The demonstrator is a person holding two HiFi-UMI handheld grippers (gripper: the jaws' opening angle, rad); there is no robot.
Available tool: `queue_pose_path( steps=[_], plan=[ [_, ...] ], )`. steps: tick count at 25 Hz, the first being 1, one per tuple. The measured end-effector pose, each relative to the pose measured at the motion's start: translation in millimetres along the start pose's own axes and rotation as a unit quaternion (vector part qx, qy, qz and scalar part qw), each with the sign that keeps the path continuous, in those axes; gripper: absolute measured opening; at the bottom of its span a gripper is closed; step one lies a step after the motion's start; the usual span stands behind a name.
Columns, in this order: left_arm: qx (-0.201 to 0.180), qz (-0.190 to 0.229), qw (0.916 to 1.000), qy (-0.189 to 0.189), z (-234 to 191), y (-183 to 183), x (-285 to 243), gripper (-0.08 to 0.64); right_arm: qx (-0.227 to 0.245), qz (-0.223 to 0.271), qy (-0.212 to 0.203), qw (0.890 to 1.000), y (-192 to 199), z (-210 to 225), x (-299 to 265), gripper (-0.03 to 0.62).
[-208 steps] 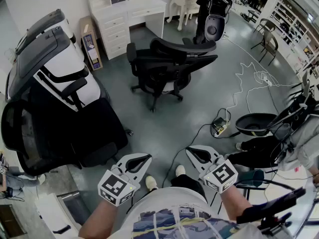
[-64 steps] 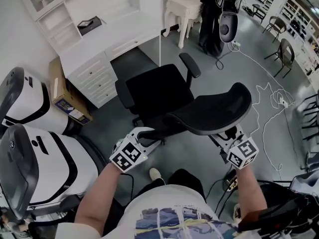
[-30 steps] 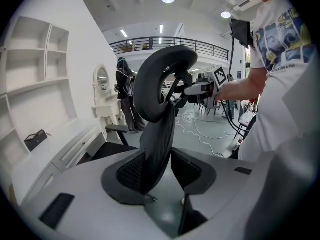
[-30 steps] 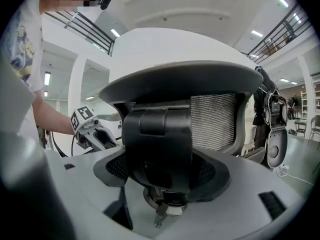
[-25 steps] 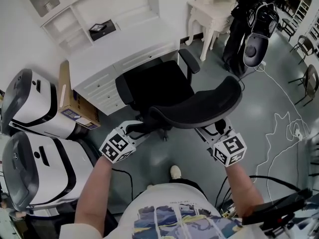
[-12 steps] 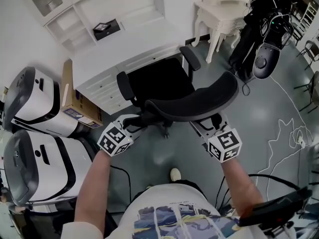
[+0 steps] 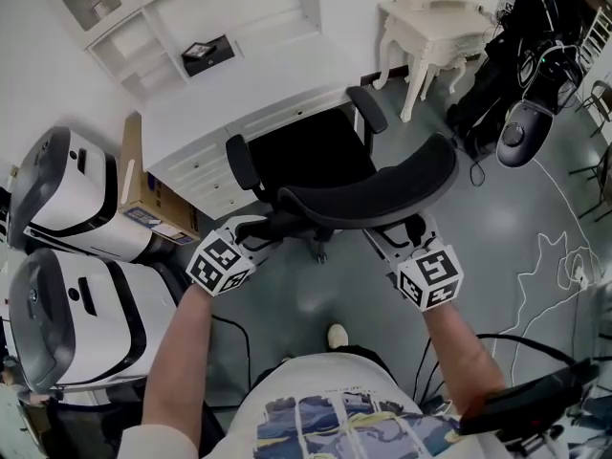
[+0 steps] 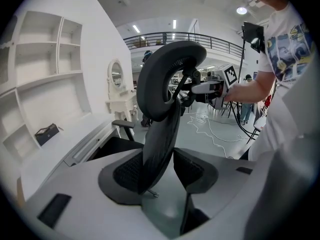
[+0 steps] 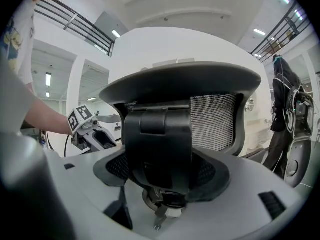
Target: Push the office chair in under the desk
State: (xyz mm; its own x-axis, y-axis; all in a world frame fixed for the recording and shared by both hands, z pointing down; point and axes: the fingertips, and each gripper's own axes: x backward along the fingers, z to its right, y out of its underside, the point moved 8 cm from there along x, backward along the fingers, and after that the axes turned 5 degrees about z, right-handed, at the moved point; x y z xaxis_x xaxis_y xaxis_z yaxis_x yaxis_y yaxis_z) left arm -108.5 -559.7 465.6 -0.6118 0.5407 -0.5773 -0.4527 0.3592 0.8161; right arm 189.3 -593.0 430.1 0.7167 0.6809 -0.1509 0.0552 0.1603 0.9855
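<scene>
The black office chair (image 7: 306,165) stands with its seat partly under the white desk (image 7: 244,89); its curved backrest (image 7: 373,194) faces me. My left gripper (image 7: 256,229) is at the backrest's left end. In the left gripper view the backrest's edge (image 8: 162,109) stands between the jaws, against one pad with a gap at the other; the jaws (image 8: 157,171) have just been opening. My right gripper (image 7: 397,242) is at the backrest's right underside. In the right gripper view the black back bracket (image 9: 157,144) fills the space between its pads (image 9: 160,171).
Two large white pod-shaped machines (image 7: 57,256) and a cardboard box (image 7: 143,199) stand at the left. A small white table (image 7: 435,22) and black equipment (image 7: 521,84) stand at the right. Cables (image 7: 564,256) trail over the grey floor. My shoe (image 7: 335,335) is behind the chair.
The chair has rolled a little further toward the desk, with both grippers moving along at its backrest. The seat's front now sits closer under the desk edge.
</scene>
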Motion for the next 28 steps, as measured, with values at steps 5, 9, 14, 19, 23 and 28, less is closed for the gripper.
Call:
queue_pose_path(
  steps=[5, 9, 14, 19, 23, 28],
  plan=[
    [0.004, 0.001, 1.0000, -0.005, 0.0, -0.5, -1.6, 0.208, 0.000, 0.000, 0.000, 1.000, 0.6, 1.5, -0.4, 0.327],
    [0.006, 0.005, 0.9998, -0.017, 2.0, 0.0, 0.3, 0.214, -0.002, -0.002, 0.000, 1.000, 0.9, 1.8, 1.0, 0.327],
    [0.001, 0.015, 0.9988, -0.047, 5.0, 0.7, 6.9, 0.218, 0.010, -0.014, 0.007, 1.000, 2.9, 1.8, -0.5, 0.327],
    [0.023, 0.056, 0.9962, -0.063, 8.4, -2.7, 31.3, 0.216, 0.026, -0.024, 0.029, 0.999, 0.6, 0.7, 8.8, 0.327],
    [0.025, 0.086, 0.9940, -0.062, 20.0, -6.9, 56.4, 0.216, 0.021, -0.023, 0.057, 0.998, -1.5, -2.8, 28.8, 0.327],
    [0.036, 0.119, 0.9912, -0.048, 40.0, -5.9, 88.3, 0.199, 0.011, -0.029, 0.097, 0.995, 4.9, -20.4, 61.2, 0.327]
  ],
)
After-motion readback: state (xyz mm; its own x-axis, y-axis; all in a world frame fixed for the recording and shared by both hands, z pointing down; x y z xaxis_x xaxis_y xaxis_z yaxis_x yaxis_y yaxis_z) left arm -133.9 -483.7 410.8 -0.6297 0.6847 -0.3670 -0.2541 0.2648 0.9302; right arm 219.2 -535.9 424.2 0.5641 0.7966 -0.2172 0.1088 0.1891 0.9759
